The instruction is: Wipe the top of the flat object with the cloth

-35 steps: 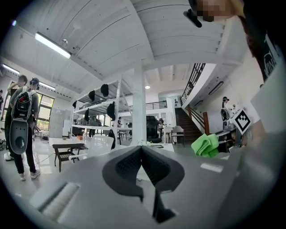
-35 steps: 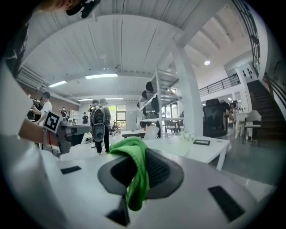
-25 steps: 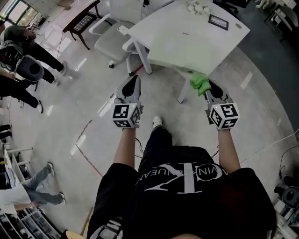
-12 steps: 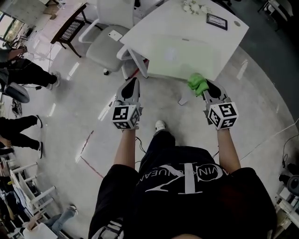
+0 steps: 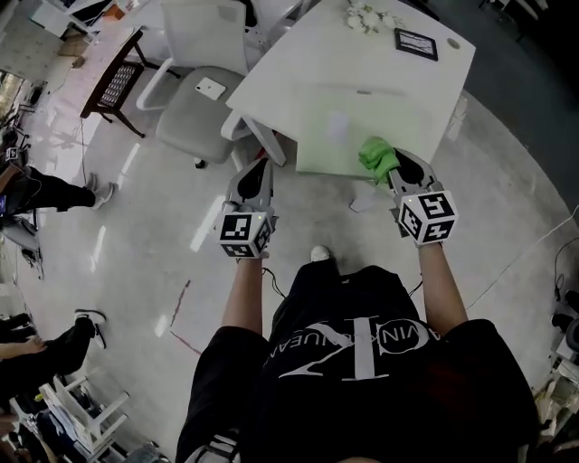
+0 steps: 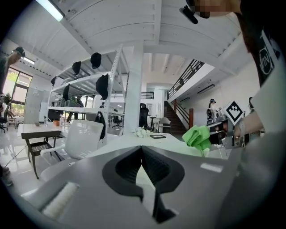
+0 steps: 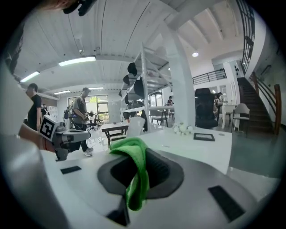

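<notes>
My right gripper (image 5: 391,168) (image 7: 134,157) is shut on a green cloth (image 5: 378,157) (image 7: 135,173), which hangs bunched over the near edge of the white table (image 5: 344,86). The flat object, a small black-framed plate (image 5: 420,42) (image 7: 203,137) (image 6: 157,136), lies at the table's far right, well beyond the cloth. My left gripper (image 5: 259,166) (image 6: 141,150) is shut with nothing in it, held over the floor at the table's near left corner. The green cloth (image 6: 198,136) also shows at the right of the left gripper view.
A cluster of small white things (image 5: 366,14) lies at the table's far edge, left of the frame. A white office chair (image 5: 194,99) stands left of the table, a dark side table (image 5: 113,81) beyond it. People (image 5: 36,190) stand at the far left; a table leg (image 5: 270,140) is beside my left gripper.
The person has stepped toward the table, so both grippers are closer to its near edge. The cloth now reaches over the tabletop. Both jaws stand as before.
</notes>
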A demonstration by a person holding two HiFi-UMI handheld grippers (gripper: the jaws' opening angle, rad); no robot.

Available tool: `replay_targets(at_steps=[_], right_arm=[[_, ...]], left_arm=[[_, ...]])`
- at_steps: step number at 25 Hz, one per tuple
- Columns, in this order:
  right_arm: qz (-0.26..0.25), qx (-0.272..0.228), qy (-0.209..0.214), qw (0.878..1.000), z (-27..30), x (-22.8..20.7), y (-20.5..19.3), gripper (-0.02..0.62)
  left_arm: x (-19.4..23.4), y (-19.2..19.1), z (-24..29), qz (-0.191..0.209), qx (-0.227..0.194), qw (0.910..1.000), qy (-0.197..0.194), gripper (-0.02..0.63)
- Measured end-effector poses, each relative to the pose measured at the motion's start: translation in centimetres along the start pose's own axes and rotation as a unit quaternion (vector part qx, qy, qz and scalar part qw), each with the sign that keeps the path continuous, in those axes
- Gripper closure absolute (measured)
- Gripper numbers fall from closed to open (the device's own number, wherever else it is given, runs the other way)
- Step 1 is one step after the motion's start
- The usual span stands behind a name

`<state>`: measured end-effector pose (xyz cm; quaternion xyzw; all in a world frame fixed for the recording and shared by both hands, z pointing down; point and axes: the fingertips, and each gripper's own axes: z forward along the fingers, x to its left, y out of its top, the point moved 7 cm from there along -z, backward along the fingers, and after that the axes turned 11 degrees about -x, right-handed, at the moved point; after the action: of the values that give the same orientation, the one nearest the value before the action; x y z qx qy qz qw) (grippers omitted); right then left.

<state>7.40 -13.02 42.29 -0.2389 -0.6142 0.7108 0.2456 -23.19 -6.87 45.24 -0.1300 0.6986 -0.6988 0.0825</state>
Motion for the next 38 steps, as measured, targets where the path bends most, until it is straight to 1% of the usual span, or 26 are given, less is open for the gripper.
replay_targets(at_steps=[4, 9, 15, 20, 24, 26, 28, 32, 35, 36, 38], right_arm=[[-0.015, 0.014, -0.004, 1.0, 2.4, 0.6, 0.5, 0.565], [-0.031, 0.035, 0.016, 0.999, 5.6, 0.7, 0.7, 0.565], [-0.046, 0.043, 0.038, 0.997, 12.0, 1.0, 0.8, 0.565], [-0.08, 0.063, 0.063, 0.993, 17.0, 1.3, 1.1, 0.565], [-0.118, 0.075, 0.08, 0.987, 20.4, 1.2, 1.1, 0.565], [-0.14, 0.081, 0.093, 0.982, 21.6, 1.6, 0.9, 0.565], [-0.173, 0.089, 0.111, 0.975, 22.5, 2.2, 0.7, 0.565], [-0.237, 0.111, 0.149, 0.954, 23.4, 3.4, -0.5, 0.565], [-0.27, 0.137, 0.172, 0.937, 23.7, 3.8, -1.9, 0.565], [-0.276, 0.141, 0.175, 0.935, 23.7, 3.9, -2.1, 0.565], [-0.278, 0.142, 0.174, 0.934, 23.7, 3.9, -2.2, 0.565]], left_arm=[[0.5, -1.1, 1.4, -0.021, 0.002, 0.9995, -0.022, 0.595], [0.4, -2.3, 2.8, -0.038, 0.008, 0.9986, -0.036, 0.595], [1.1, -3.0, 4.8, -0.023, 0.03, 0.9973, -0.064, 0.595], [2.0, -3.4, 6.7, -0.029, 0.037, 0.9961, -0.075, 0.595], [2.4, -4.3, 9.0, -0.032, 0.041, 0.9951, -0.084, 0.595], [2.3, -4.7, 9.8, -0.033, 0.045, 0.9942, -0.092, 0.594], [2.3, -5.1, 10.4, -0.038, 0.048, 0.9933, -0.098, 0.594], [1.9, -5.6, 11.3, -0.044, 0.048, 0.9912, -0.116, 0.594], [1.5, -5.7, 11.8, -0.04, 0.048, 0.9887, -0.136, 0.594], [1.3, -5.8, 12.0, -0.035, 0.053, 0.9877, -0.143, 0.594], [1.0, -6.2, 12.2, -0.029, 0.065, 0.986, -0.151, 0.594]])
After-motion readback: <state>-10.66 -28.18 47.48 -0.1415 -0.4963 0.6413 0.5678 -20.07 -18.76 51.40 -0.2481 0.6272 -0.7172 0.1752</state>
